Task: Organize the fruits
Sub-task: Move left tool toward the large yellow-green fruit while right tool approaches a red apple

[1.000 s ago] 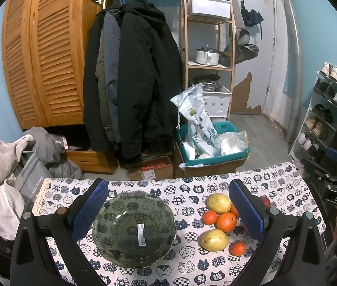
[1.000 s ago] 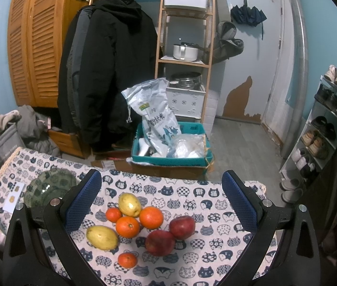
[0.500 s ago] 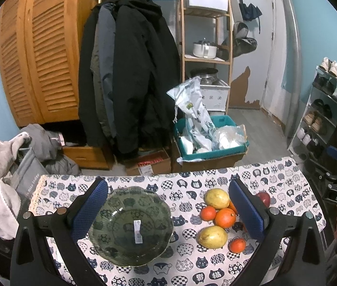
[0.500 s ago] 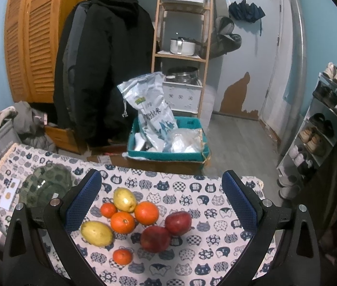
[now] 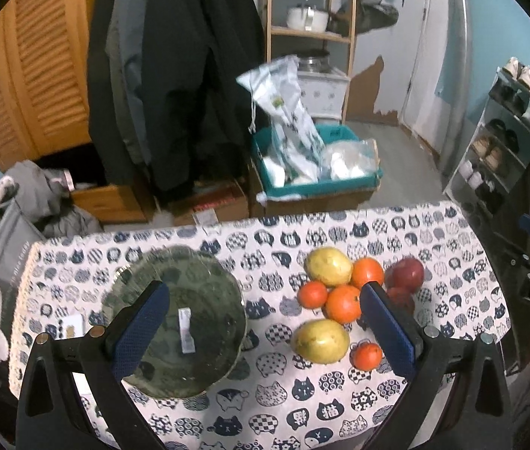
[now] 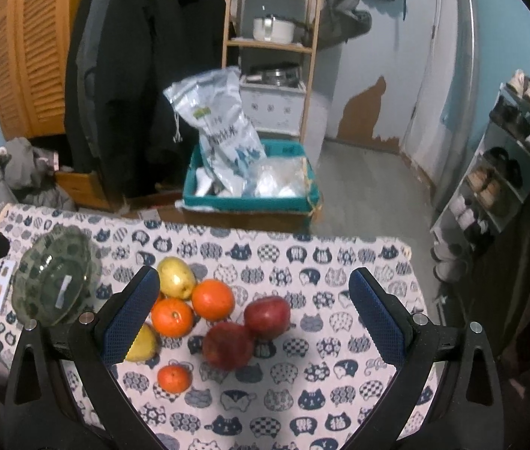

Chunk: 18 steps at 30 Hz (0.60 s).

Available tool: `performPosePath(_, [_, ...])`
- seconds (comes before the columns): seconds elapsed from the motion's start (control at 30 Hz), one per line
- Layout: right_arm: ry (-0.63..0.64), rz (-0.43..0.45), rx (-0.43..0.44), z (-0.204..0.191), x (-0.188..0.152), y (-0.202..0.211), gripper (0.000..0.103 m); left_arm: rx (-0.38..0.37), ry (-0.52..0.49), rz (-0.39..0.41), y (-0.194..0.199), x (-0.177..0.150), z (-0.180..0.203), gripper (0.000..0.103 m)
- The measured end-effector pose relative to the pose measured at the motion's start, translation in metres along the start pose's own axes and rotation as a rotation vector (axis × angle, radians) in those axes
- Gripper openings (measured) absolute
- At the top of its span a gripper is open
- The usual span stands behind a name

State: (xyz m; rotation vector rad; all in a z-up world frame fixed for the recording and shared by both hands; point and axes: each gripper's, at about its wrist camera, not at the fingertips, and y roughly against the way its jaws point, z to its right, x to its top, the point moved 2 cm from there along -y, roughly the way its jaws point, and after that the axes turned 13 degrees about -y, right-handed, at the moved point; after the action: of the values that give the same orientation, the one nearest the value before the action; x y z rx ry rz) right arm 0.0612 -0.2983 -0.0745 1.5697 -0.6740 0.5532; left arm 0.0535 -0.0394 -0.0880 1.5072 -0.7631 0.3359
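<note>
Plainly, both hand-held tools hang above the cat-print tablecloth (image 6: 340, 262) with nothing gripped: the left gripper (image 5: 265, 324) has its blue pads spread wide, and the right gripper (image 6: 253, 317) is spread just as wide. In the right wrist view the fruit pile sits between the two fingers and toward ten o'clock: two red apples, one (image 6: 227, 345) touching the other (image 6: 268, 317), lie nearest the midline, with two oranges (image 6: 213, 299) (image 6: 172, 317) just beyond at eleven o'clock, a yellow-green pear (image 6: 177, 276) behind them, a second pear (image 6: 144, 343) partly hidden by the left-hand finger, and a small tangerine (image 6: 174, 378) apart at seven o'clock. The green glass bowl (image 6: 55, 281), empty but for a label, stands well apart at nine o'clock. In the left wrist view that bowl (image 5: 178, 322) lies under the left-hand pad, while the fruit clusters by the right-hand pad at two o'clock. I judge the right tool nearer the apples and the left nearer the bowl. The apples are round, so no long axis matters; the pears lie roughly crosswise. Touching neighbours crowd any grasp, so the nearer apple may nudge its twin.
</note>
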Motion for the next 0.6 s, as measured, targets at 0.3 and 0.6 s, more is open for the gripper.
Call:
performPosePath(0.3, [0.001,-0.141,0.0,0.001,-0.027,-0.037,0.099,-0.062,-0.03,-0.143,-0.052,-0.019,0.022,0.102])
performPosePath(0.6, [-0.026,-0.297,0.005,0.007,-0.059,-0.079,0.099,-0.11,-0.032,-0.268,-0.096,-0.04,0.039,0.102])
